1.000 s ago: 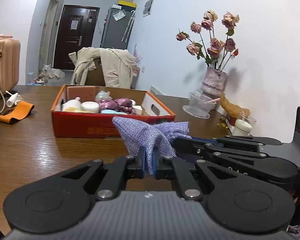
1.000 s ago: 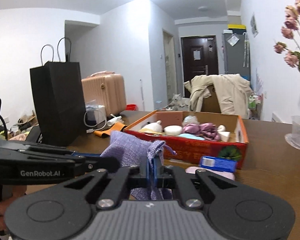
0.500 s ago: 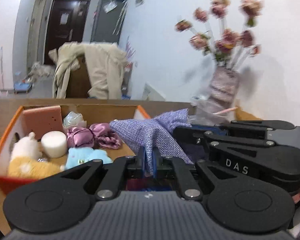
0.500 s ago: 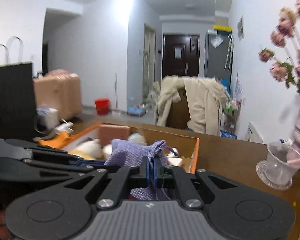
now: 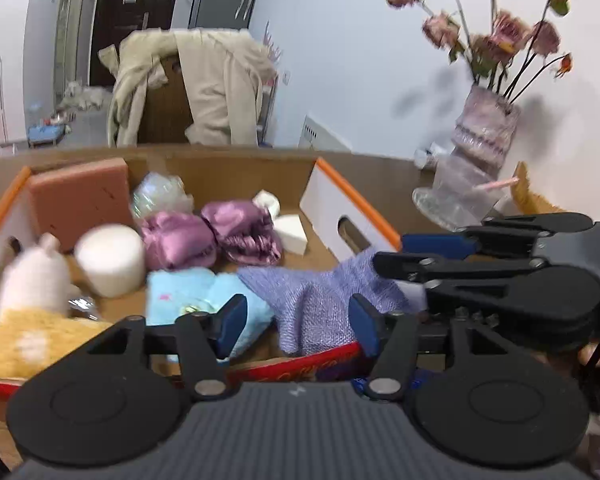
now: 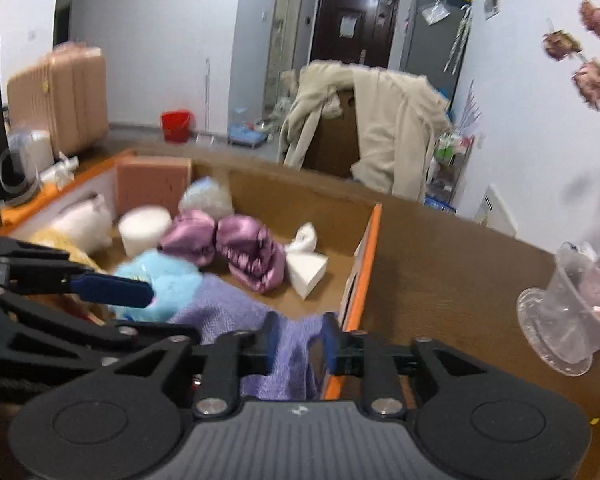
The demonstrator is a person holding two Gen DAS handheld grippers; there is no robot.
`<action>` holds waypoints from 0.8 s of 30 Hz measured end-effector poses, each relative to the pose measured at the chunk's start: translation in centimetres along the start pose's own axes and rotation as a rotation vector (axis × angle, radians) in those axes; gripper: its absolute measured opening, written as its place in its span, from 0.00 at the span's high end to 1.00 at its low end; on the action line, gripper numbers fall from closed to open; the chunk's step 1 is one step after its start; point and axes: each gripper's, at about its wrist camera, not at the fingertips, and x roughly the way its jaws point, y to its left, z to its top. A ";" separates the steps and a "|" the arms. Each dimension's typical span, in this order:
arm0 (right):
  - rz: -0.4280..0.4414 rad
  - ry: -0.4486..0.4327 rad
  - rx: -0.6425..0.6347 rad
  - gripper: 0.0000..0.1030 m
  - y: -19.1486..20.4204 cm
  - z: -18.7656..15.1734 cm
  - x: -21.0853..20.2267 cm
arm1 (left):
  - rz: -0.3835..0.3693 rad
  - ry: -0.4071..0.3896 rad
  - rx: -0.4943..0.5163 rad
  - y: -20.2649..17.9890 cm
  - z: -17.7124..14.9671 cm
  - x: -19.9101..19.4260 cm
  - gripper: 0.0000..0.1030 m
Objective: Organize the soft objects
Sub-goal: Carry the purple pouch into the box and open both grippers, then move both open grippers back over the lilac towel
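The lilac woven pouch [image 5: 316, 304] lies slack over the near right corner of the cardboard box [image 5: 360, 204], partly on a light blue plush [image 5: 180, 300]. My left gripper [image 5: 296, 326] is opening, its blue pads apart on either side of the pouch and not pressing it. My right gripper [image 6: 300, 340] is opening too, and the pouch [image 6: 228, 308] sags loosely between its pads beside the box's orange rim [image 6: 366, 264]. In the left wrist view the right gripper [image 5: 390, 252] reaches in from the right, over the pouch.
The box holds a pink sponge block [image 5: 80, 196], a white cylinder [image 5: 110, 260], purple satin scrunchies [image 6: 244, 248], a white wedge [image 6: 306, 270] and a white-and-yellow plush [image 5: 32, 300]. A vase of dried roses [image 5: 484, 136] and a clear cup [image 6: 564, 312] stand to the right. A coat-draped chair [image 6: 364, 120] stands behind the table.
Both grippers carried the pouch forward from the table to over the box. Their jaws then parted and the pouch dropped onto the box's near right corner.
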 end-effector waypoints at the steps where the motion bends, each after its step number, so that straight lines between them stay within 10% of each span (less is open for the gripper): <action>1: -0.003 -0.021 0.001 0.71 -0.1 0.4 -1.0 | 0.000 -0.014 0.010 -0.1 0.1 -1.1 0.44; 12: -0.027 -0.232 -0.035 0.56 2.6 1.2 -14.7 | 0.092 -0.224 0.086 -1.7 -1.3 -16.3 0.28; 24: 0.082 -0.259 0.102 0.46 9.2 -12.4 -23.0 | 0.147 -0.282 0.030 -3.2 -15.8 -27.2 0.14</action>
